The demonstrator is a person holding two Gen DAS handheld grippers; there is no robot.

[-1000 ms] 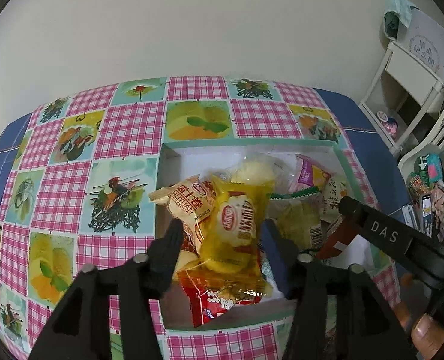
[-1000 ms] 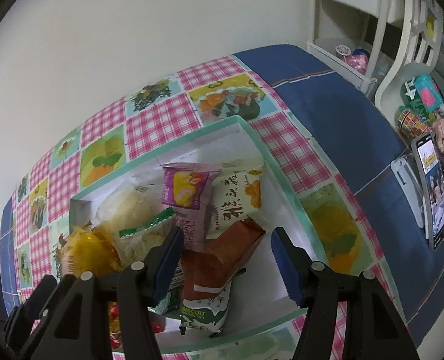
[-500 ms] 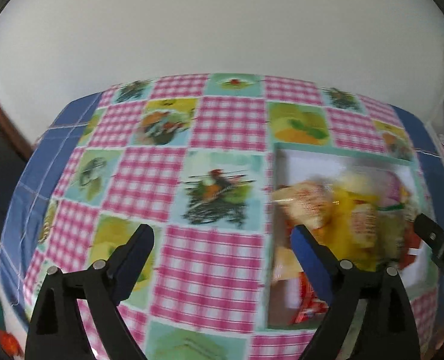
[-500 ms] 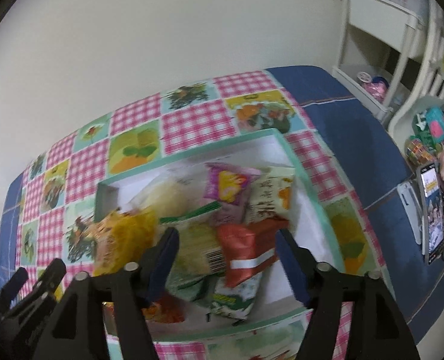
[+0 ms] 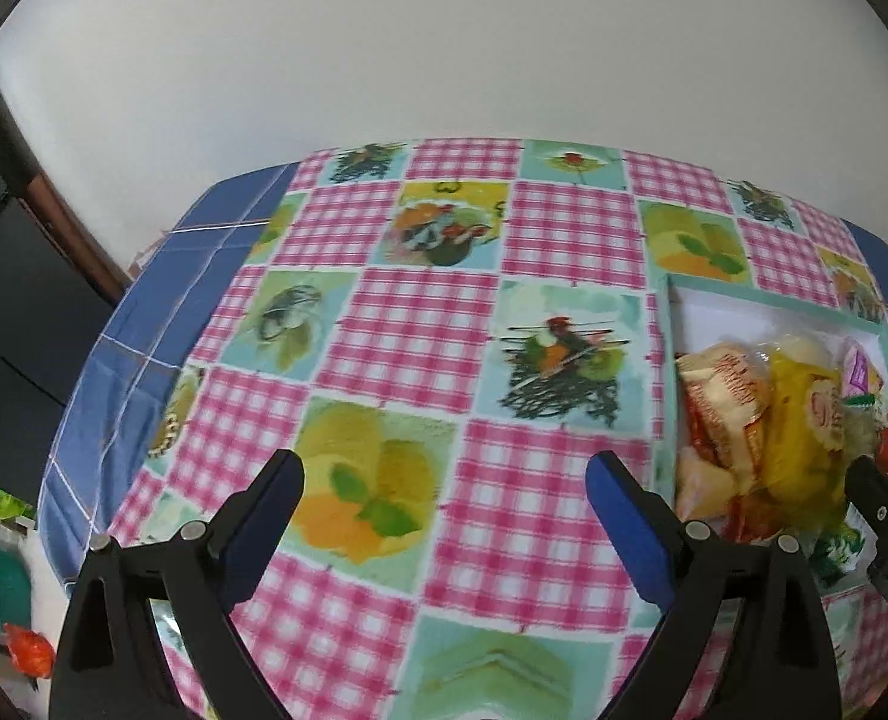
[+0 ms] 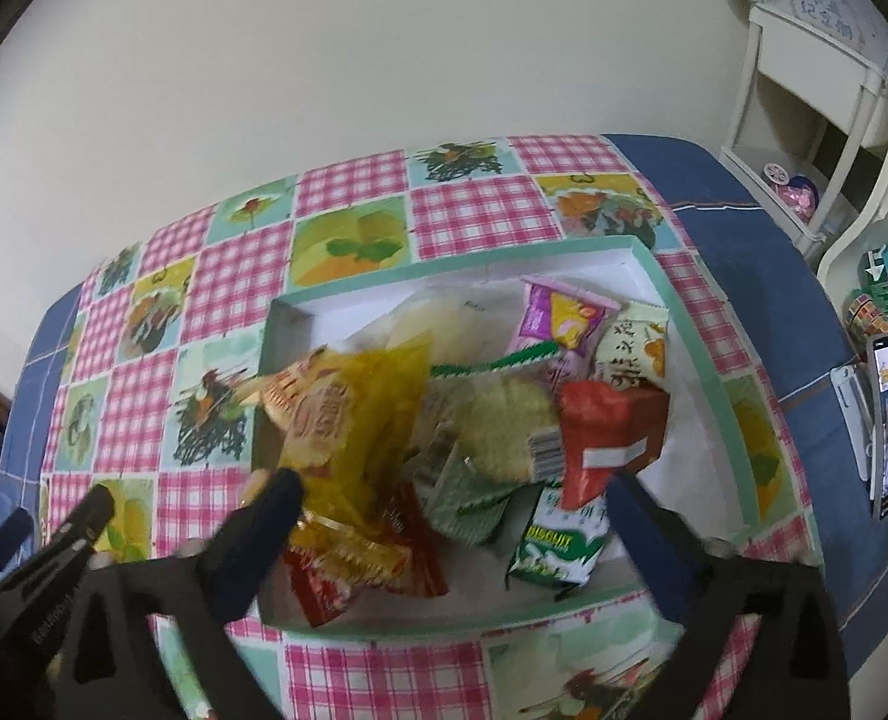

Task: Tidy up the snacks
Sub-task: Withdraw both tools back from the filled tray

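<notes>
**Both grippers empty; snacks piled in the box at the table's right half**

Left wrist view: your left gripper (image 5: 444,483) has its jaws wide apart with nothing between them. Under the gap lies only the checked tablecloth (image 5: 420,324), a pink square and a lemon picture. The teal-rimmed box (image 5: 663,360) sits off to the right of your right-hand finger, toward the table's right edge, and the snacks are all inside it. A cream packet with red print (image 5: 726,387) lies against the box's left wall, with the yellow packet (image 5: 804,438) just beside it further right. The tip of the other gripper pokes in at the lower right, over the box's near corner.

Right wrist view: your right gripper (image 6: 450,495) is spread open too, holding nothing. It hangs over the near half of the box (image 6: 735,420). Between the fingers lie a green-edged clear packet (image 6: 504,426) and a green biscuit pack (image 6: 558,537). The yellow packet (image 6: 372,420) overlaps the left finger, and a red packet (image 6: 612,438) lies close to the right finger.
</notes>
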